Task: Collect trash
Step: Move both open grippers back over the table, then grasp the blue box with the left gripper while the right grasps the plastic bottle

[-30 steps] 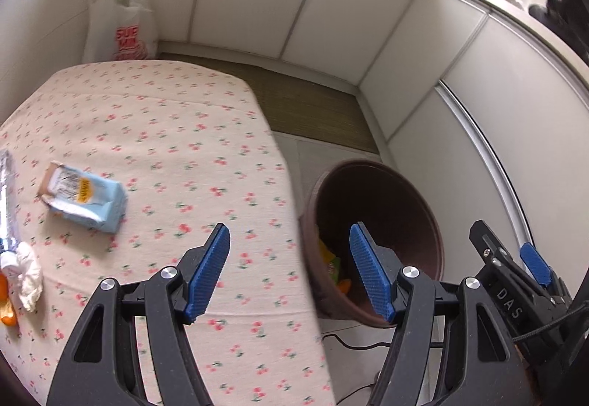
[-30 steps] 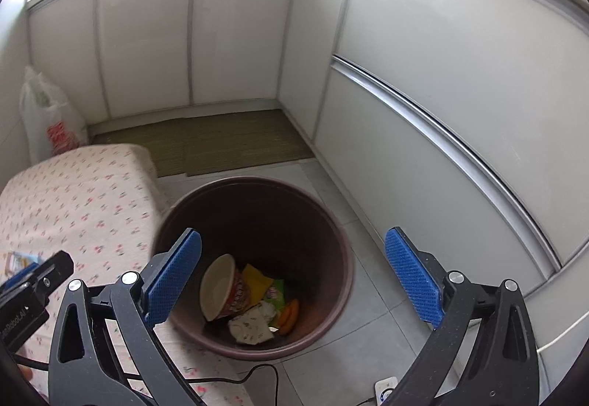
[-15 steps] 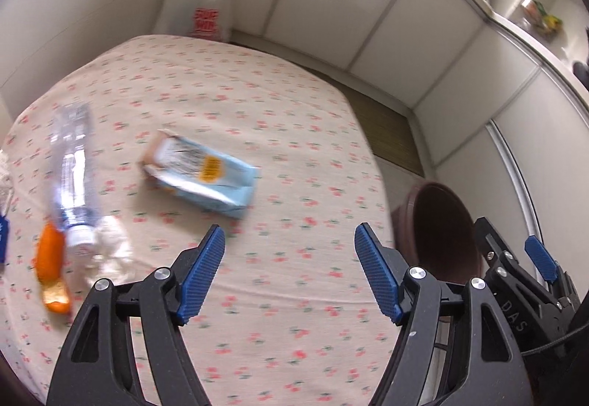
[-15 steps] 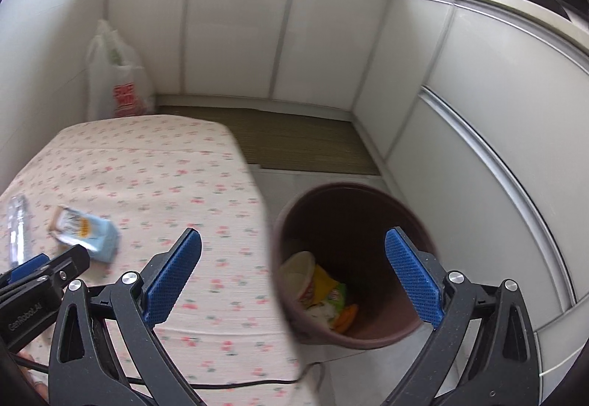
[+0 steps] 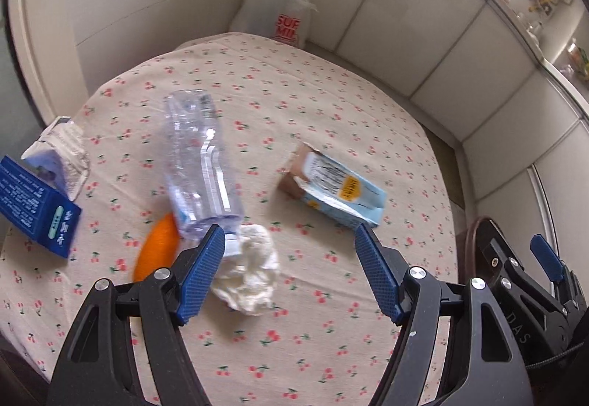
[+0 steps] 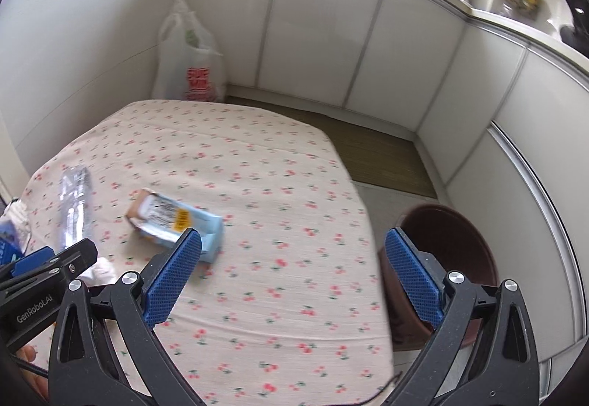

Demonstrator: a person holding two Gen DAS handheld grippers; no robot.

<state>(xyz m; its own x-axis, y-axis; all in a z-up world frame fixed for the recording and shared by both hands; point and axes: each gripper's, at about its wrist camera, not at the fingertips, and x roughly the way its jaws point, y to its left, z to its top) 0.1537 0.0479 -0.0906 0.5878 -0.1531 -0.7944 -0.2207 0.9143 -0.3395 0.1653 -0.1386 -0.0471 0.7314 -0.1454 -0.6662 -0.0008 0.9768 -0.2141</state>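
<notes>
Tissue point(image 5: 247, 269) lies on the counter point(image 5: 331, 104) just ahead of the empty, gaping left tongs point(image 5: 289, 271), toward their left jaw, while the right tongs point(image 6: 294, 279), also agape, hang nearer the bin point(image 6: 441, 244).

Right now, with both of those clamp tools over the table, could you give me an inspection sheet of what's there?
Surface: table under a cherry-print cloth, bare along its far side.
Job's things: clear plastic bottle lying flat; torn light-blue carton; crumpled tissue touching the bottle's cap; orange peel; dark-blue box; crumpled wrapper behind it.
Bin: brown bucket on the floor beside the table.
Clutter: nothing seen beyond the trash.
Grippers: left gripper open, empty, above the tissue; right gripper open, empty.
Cables: a dark cord at the table's near edge.
Surroundings: white cabinets; plastic shopping bag in the corner.
</notes>
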